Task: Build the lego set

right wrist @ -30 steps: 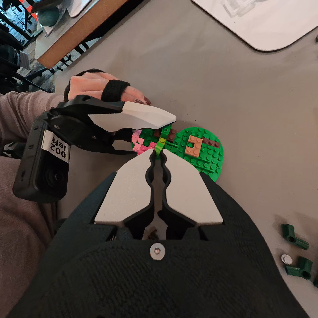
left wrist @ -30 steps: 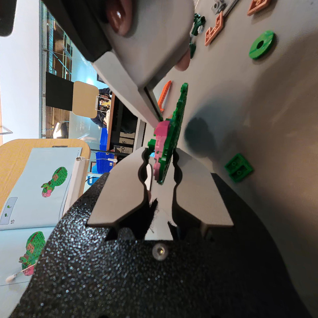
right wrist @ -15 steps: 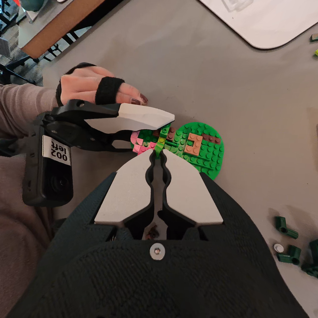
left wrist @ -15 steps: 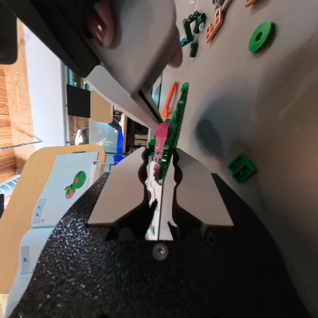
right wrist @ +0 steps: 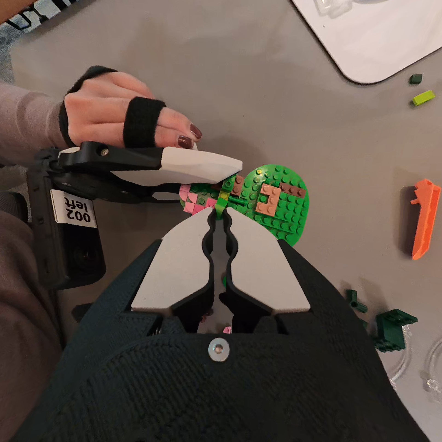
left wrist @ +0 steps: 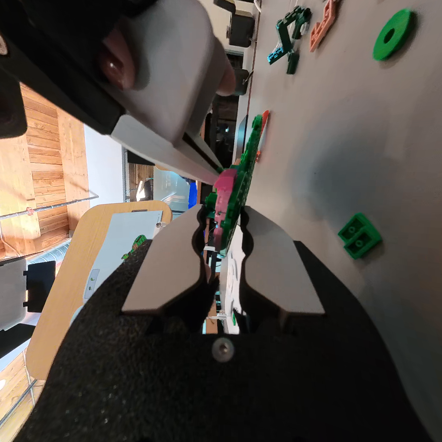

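Left tongs (right wrist: 229,177): gripped the pink end of the plate (right wrist: 275,205), one finger over the studs and one under, as they had a second before; the plate showed edge-on between the fingers in the left wrist view (left wrist: 235,215).
Hand (right wrist: 114,112): rested on the left tongs' upper finger, nails at its edge, placed as before.
Plate: green, heart-like, with pink, brown and tan tiles on top; held just off the worktop (right wrist: 263,83) at much the same spot and tilt as half a second earlier.
Right tongs (right wrist: 218,211): nearly closed, pinching a thin lime-and-green strip (right wrist: 221,201) that stood across the plate's middle; the grip had not changed.
What changed: mostly the right camera's view, which now took in an orange tool (right wrist: 425,220) and loose dark green parts (right wrist: 392,327) on the right.
Meaning: the strip seemed still to be pressed home; whether it was seated I cannot tell. Much of the build probably remained.
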Tool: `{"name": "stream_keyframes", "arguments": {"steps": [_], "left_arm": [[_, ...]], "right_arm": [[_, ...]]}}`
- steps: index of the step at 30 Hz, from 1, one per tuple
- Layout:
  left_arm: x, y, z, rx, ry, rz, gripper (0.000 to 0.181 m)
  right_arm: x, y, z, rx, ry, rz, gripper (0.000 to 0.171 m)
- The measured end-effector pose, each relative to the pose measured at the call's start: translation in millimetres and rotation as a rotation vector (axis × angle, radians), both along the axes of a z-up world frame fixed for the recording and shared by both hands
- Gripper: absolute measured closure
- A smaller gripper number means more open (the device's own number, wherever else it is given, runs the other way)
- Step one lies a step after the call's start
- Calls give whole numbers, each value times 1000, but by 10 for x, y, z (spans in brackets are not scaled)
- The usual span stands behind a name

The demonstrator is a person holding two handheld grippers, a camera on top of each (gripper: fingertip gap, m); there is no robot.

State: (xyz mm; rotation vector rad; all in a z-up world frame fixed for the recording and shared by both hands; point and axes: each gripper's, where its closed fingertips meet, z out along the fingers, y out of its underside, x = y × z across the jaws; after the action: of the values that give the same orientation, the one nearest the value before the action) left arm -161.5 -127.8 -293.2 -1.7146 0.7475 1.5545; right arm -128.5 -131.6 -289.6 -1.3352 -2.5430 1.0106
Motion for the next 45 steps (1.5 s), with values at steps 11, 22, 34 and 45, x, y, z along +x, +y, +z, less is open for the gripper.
{"name": "stream_keyframes", "arguments": {"steps": [11,22,34,45], "left_arm": [[-9,-6,-1,0,2,1,154],[-16,-11,-10,2,-10,0,154],[-39,-27,-1,33,-89,-8,154],[34,-1,-21,57,-190,-59,154]], "right_arm": [[-25,-8,8,9,1,-24,166],[-17,-6,40,20,21,-21,160],[131,-40,274,490,887,451,121],[20,-53,-11,718,1046,520,118]]}}
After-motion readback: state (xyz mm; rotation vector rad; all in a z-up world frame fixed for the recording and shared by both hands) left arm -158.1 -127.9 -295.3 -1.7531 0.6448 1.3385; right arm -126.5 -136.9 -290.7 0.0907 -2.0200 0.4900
